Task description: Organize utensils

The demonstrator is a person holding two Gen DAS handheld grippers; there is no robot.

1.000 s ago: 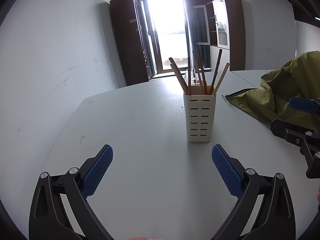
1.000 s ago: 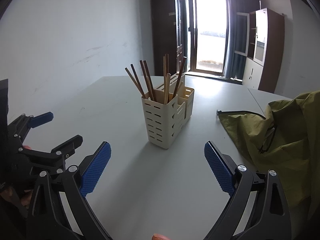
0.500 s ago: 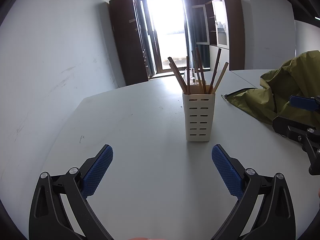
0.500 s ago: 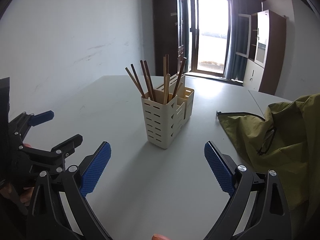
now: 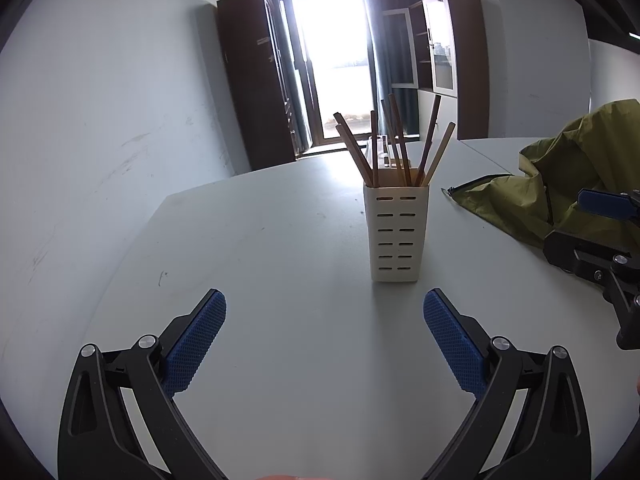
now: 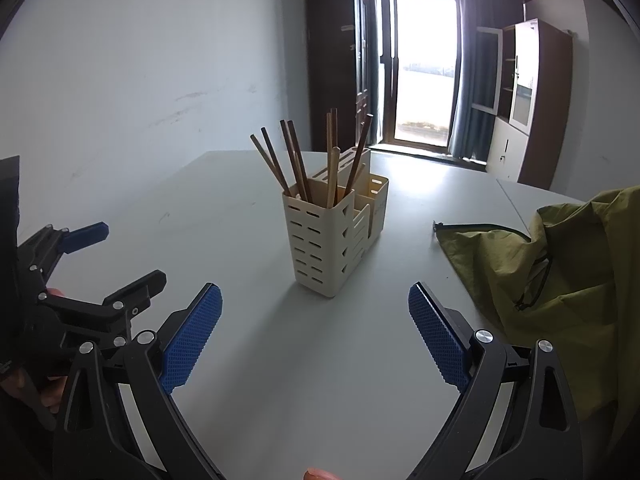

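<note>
Right wrist view: a cream holder [image 6: 335,236] full of chopsticks [image 6: 298,162] stands mid-table [image 6: 248,208]. Both the left gripper [image 5: 324,332] and right gripper [image 6: 315,328] hang spread wide and empty. A careless reach might tip the tall, narrow holder.

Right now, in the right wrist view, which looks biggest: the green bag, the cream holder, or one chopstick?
1. green bag, though it lies nearer the camera
2. cream holder
3. one chopstick, thinnest by far

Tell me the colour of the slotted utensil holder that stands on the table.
Cream white; the utensil holder shows best in the right wrist view.
</note>
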